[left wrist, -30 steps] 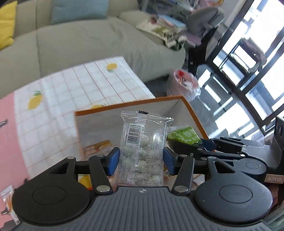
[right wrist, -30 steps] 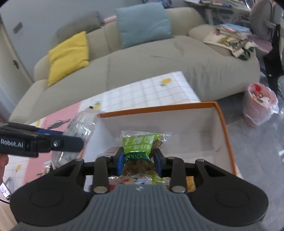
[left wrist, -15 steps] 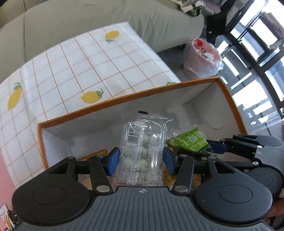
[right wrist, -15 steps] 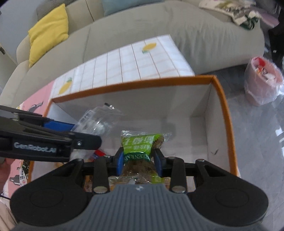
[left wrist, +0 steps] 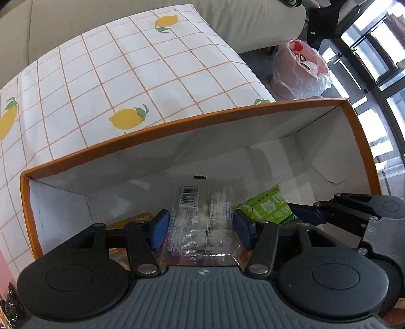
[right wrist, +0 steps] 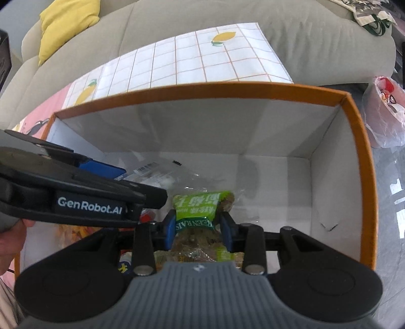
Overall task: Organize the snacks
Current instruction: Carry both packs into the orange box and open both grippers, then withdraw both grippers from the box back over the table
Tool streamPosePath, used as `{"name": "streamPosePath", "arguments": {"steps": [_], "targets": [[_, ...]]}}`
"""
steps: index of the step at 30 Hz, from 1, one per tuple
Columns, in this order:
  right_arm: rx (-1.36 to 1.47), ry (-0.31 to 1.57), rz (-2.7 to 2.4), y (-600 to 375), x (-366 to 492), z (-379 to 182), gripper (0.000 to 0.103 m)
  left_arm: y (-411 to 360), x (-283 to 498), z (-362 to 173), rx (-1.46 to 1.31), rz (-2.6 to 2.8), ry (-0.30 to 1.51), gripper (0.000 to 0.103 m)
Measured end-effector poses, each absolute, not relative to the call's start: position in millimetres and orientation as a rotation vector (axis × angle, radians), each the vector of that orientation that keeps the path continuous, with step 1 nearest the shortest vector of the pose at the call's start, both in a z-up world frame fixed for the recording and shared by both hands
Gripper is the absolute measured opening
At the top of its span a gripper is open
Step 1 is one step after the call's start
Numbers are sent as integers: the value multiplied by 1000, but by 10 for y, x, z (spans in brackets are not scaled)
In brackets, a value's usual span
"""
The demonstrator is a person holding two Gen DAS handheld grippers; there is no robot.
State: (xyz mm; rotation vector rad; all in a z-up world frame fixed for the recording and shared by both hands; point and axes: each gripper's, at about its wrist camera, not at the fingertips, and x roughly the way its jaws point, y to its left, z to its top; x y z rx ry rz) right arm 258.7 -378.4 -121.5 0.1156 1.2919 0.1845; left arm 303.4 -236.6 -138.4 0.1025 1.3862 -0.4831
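My left gripper (left wrist: 201,226) is shut on a clear packet of white candies (left wrist: 200,217) and holds it low inside the orange-rimmed white box (left wrist: 177,124). My right gripper (right wrist: 198,227) is shut on a green raisin packet (right wrist: 200,205), also inside the box (right wrist: 359,162), just right of the left gripper. The green packet (left wrist: 268,207) and the right gripper's fingers (left wrist: 306,215) show in the left wrist view. The left gripper's arm (right wrist: 76,192) and clear packet (right wrist: 157,174) show in the right wrist view.
Other snack packets (right wrist: 71,230) lie at the box's near left. The box stands on a lemon-print checked tablecloth (left wrist: 126,70). A sofa (right wrist: 227,22) with a yellow cushion (right wrist: 65,22) lies beyond. A pink bagged bin (left wrist: 301,68) stands on the floor to the right.
Both grippers have moved forward and down into the box with their packets. The clear packet now sits lower, near the box floor.
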Motion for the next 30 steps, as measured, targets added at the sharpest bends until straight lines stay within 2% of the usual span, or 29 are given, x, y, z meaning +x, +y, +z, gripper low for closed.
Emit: {"name": "streamPosePath", "arguments": {"steps": [3, 9, 13, 22, 30], "targets": [[100, 1277, 182, -3760, 2567, -1194, 39, -2328, 3031, -1345, 102, -471, 1375, 66], [74, 1265, 177, -3721, 2527, -1128, 54, -2245, 2991, -1157, 85, -486, 1342, 67], [48, 1258, 138, -3691, 2458, -1056, 76, -2199, 2909, -981, 108, -493, 1304, 68], [38, 1201, 82, -3638, 2201, -719, 81, -1968, 2598, -522, 104, -489, 1206, 68], [121, 1006, 80, -3390, 1693, -187, 85, -1548, 2060, -39, 68, -452, 1039, 68]]}}
